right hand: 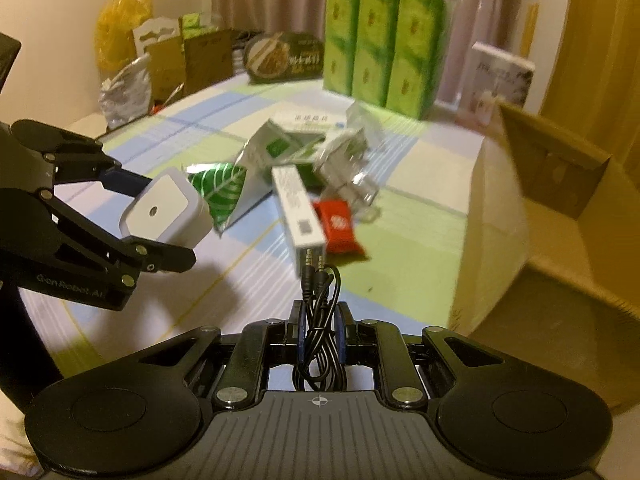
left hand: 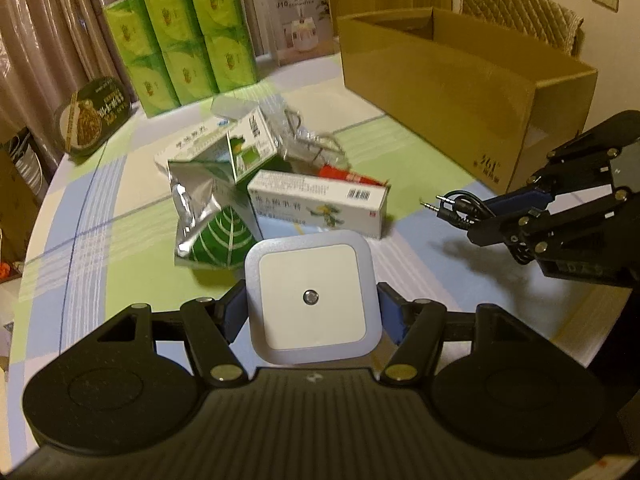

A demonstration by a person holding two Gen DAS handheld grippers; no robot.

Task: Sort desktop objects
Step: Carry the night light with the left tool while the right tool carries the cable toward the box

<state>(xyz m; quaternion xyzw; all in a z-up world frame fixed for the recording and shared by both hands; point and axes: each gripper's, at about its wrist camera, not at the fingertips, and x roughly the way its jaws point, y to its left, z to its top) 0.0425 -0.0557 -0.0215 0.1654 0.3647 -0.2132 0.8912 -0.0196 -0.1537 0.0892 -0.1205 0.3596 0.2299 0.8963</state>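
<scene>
Clearly, the two things I carry will handle quite differently. My left gripper [left hand: 312,312] is about half spread, its pads pressed on the two opposite sides of the square white night light [left hand: 311,300], which hangs clear above the checked tablecloth [left hand: 100,208]. I judge it a light, rigid plastic shell with smooth, rather slippery flanks; the flat sides are the right place to grip, and squeezing harder would gain nothing and might mark the casing. My right gripper [right hand: 320,320] has its jaws pressed almost together, pinching a coiled black audio cable [right hand: 320,320] whose two plugs stick out past the fingertips. The cable is very light and limp; its loops sag behind the pads, so a pinch across the whole bundle is the safe hold, since a single strand could slide free. Both things are held near the open cardboard box [left hand: 460,76], which stands to the right of the heap of medicine cartons [left hand: 316,204] and foil packets [left hand: 204,220] left on the table.
</scene>
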